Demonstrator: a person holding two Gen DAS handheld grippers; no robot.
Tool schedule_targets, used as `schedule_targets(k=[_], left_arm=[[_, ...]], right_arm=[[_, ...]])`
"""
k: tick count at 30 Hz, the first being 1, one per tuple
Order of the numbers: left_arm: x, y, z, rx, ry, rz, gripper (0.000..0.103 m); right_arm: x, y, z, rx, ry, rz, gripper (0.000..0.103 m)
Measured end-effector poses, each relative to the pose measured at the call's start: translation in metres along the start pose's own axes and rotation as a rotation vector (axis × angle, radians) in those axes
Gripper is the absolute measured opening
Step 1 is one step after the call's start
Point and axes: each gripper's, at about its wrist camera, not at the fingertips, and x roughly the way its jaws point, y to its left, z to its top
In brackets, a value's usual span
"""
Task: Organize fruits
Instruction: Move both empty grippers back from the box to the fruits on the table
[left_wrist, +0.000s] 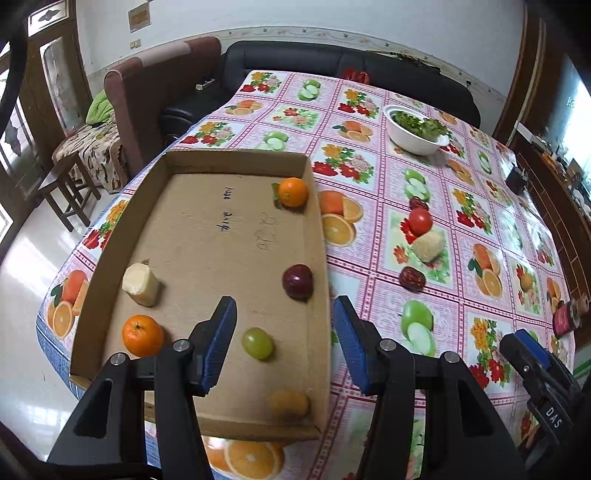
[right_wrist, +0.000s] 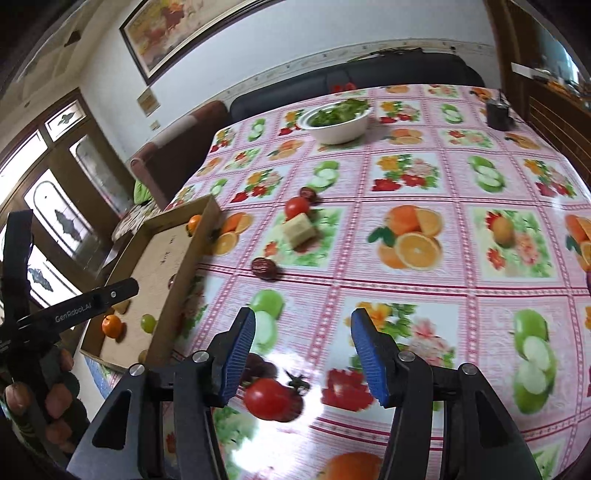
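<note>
A shallow cardboard tray (left_wrist: 317, 266) holds two oranges (left_wrist: 293, 192) (left_wrist: 142, 335), a dark red plum (left_wrist: 297, 281), a green grape (left_wrist: 257, 343) and a pale fruit chunk (left_wrist: 140, 284). My left gripper (left_wrist: 284, 306) hangs open over the tray's right wall with nothing between its fingers. On the cloth to the right lie a tomato (left_wrist: 420, 220), another pale chunk (left_wrist: 428, 245) and two red dates (left_wrist: 412, 277). My right gripper (right_wrist: 303, 321) is open above the table. A second tomato (right_wrist: 267, 398) lies low between its fingers, close to the left pad.
A white bowl of greens (right_wrist: 338, 122) stands at the far side. A small black object (right_wrist: 498, 114) sits near the far right corner. A dark red packet (left_wrist: 565, 317) lies at the right table edge. A hand (right_wrist: 55, 398) holds the left gripper beside the tray (right_wrist: 177, 266).
</note>
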Motion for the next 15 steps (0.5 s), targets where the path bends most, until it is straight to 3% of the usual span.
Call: schedule_targets(k=[4,15], left_arm=[[-0.004,-0.012,-0.005,0.016,-0.003,-0.008,0.061],[-0.01,-0.045,-0.016,0.092,0.001,-0.026,0.062]], right_arm=[[-0.007,-0.014,-0.002,0.026,-0.011,-0.018,0.056],[-0.027,-0.046,-0.011,0.089,-0.042,-0.063,0.058]])
